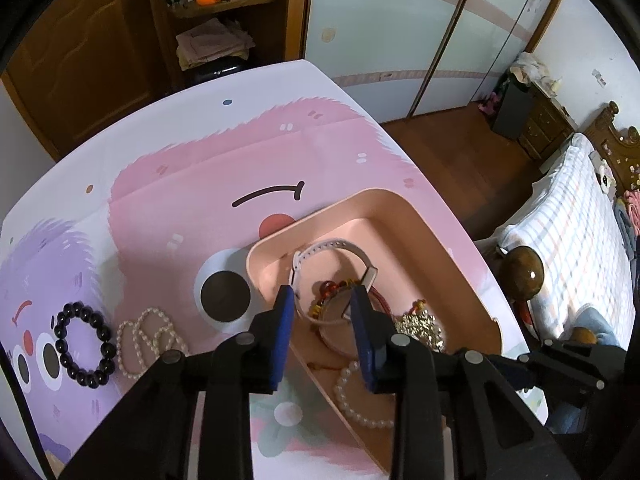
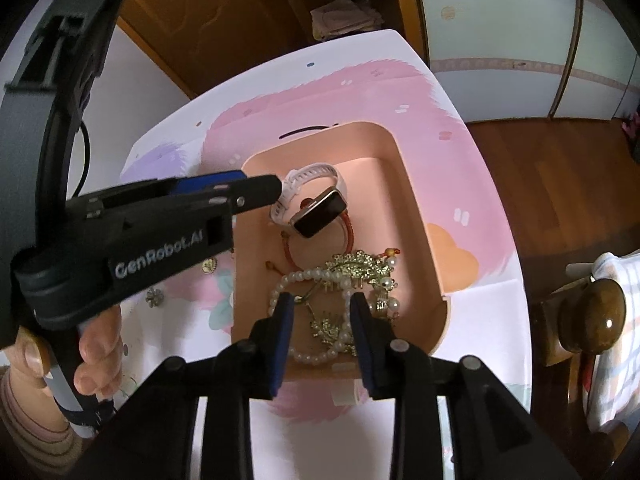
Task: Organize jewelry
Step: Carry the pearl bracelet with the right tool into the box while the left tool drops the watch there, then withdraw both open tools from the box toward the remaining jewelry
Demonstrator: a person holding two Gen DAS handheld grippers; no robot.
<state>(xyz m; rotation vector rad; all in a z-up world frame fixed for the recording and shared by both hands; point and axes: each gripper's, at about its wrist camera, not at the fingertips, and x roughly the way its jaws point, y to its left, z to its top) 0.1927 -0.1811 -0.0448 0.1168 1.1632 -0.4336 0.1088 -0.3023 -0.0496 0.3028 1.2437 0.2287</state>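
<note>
Both the left gripper (image 1: 322,300) and right gripper (image 2: 320,306) were held wide apart (nothing gripped) over the pink tray (image 2: 416,216) of jewelry.

Left gripper (image 1: 322,300) fingers apart over pink tray (image 1: 400,204) — watch (image 1: 320,256) inside, black bead bracelet (image 1: 84,346) on cloth

Wood floor (image 1: 452,152), pale wardrobe (image 1: 400,20) (sliding doors), bed (image 1: 572,216).

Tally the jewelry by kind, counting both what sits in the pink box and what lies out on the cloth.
watch: 1
black bead bracelet: 1
pearl bracelet: 2 (coiled one on cloth, one in box)
red cord bracelet: 1
gold ornament cluster: 1, too tangled to split
small gold flowers: 2
Total: 8
</note>
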